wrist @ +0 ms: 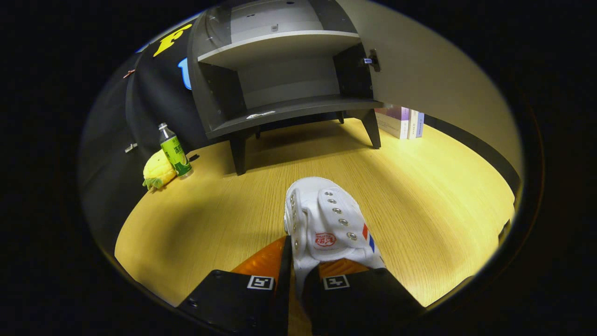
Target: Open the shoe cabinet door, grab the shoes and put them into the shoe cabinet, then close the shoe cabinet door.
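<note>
A white sneaker (324,221) with metal eyelets, a red badge and red-blue stripes points away from me, its heel end clamped between my fingers. My gripper (301,261) is shut on the shoe, which looks raised a little over the wooden table (419,196). Beyond it stands the grey shoe cabinet (280,79) on short legs, with two bare shelves. Its door (429,65) is swung wide open to the right, latch showing at the hinge side.
A green drink bottle (175,151) and a yellow pineapple toy (157,171) sit left of the cabinet by the black cloth wall. A few books (402,122) stand behind the open door at the right. The table's edge curves round to the right.
</note>
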Demonstrator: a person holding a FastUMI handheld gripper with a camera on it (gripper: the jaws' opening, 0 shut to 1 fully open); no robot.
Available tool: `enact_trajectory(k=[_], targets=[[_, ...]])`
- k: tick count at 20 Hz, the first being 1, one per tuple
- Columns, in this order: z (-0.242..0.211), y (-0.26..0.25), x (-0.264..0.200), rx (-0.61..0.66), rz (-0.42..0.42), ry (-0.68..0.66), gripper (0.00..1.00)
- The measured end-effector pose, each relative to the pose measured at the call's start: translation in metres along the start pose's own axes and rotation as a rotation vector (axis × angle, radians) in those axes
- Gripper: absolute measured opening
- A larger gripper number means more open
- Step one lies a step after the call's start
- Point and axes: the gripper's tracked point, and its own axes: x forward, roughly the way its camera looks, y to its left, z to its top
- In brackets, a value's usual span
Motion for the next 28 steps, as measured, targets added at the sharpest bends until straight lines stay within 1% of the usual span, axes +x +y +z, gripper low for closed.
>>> enact_trajectory(k=[3,6,7,8,13,16,22,24,28], targets=[[-0.001,0.000,0.000,-0.028,0.001,0.001,0.24],[0.000,0.001,0.001,-0.018,0.026,0.002,0.24],[-0.010,0.003,-0.010,-0.013,0.035,0.006,0.24],[-0.003,0.003,0.000,-0.029,0.029,0.004,0.06],[0.000,0.005,-0.002,-0.049,0.035,0.026,0.05],[0.005,0.006,-0.006,-0.096,0.032,0.050,0.05],[0.047,0.010,-0.029,-0.060,0.042,0.046,0.05],[0.074,0.014,-0.045,-0.069,0.048,0.020,0.05],[0.146,0.028,-0.081,-0.080,0.054,-0.058,0.05]])
